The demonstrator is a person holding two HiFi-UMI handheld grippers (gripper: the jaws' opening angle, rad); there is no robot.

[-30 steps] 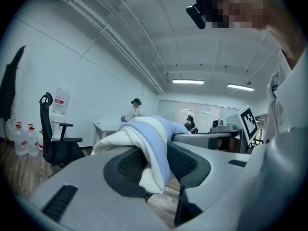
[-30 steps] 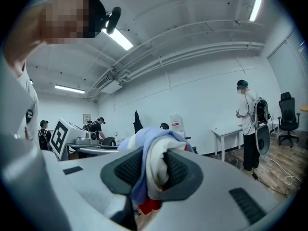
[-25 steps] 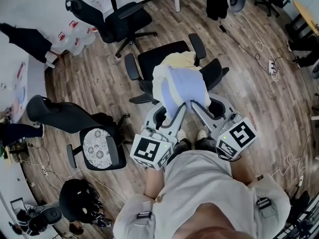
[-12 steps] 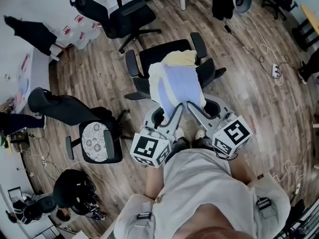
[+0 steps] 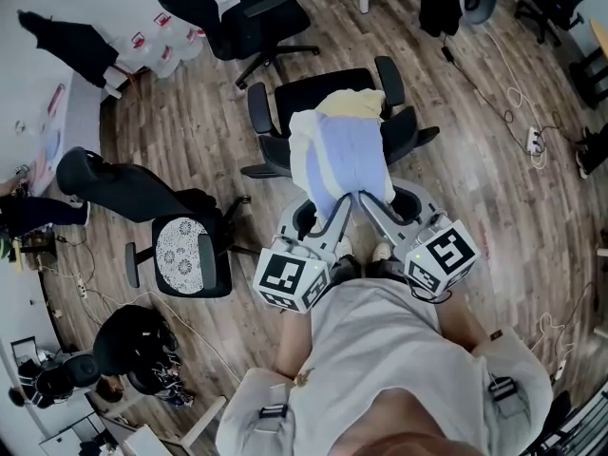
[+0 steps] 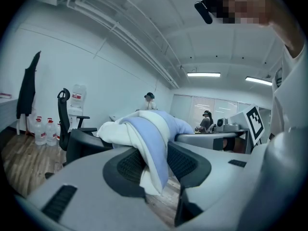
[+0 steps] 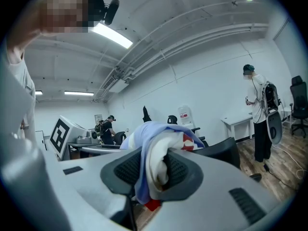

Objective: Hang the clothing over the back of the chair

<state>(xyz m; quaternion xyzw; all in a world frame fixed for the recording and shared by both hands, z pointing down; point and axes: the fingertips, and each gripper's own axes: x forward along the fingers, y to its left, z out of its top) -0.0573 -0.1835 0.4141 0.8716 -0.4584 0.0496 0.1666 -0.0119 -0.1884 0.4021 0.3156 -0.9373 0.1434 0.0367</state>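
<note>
The clothing [image 5: 347, 160] is light blue and white, with soft yellow at its far end and a bit of red near the right side. The chair [image 5: 323, 93] under it is black. The left gripper [image 5: 337, 209] and right gripper [image 5: 369, 205] are grey with black pads. Their cubes [image 5: 442, 255] are white with black square marks. The floor [image 5: 190, 141] is brown wood in long strips. On the left, a seat cover [image 5: 182, 255] is white with dark flowers.

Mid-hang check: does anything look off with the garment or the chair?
Nothing is spilled or damaged. The clothing looks bunched in a thick wad over the chair rather than spread flat. The left tool and the right tool are both clamped on its near edge.
</note>
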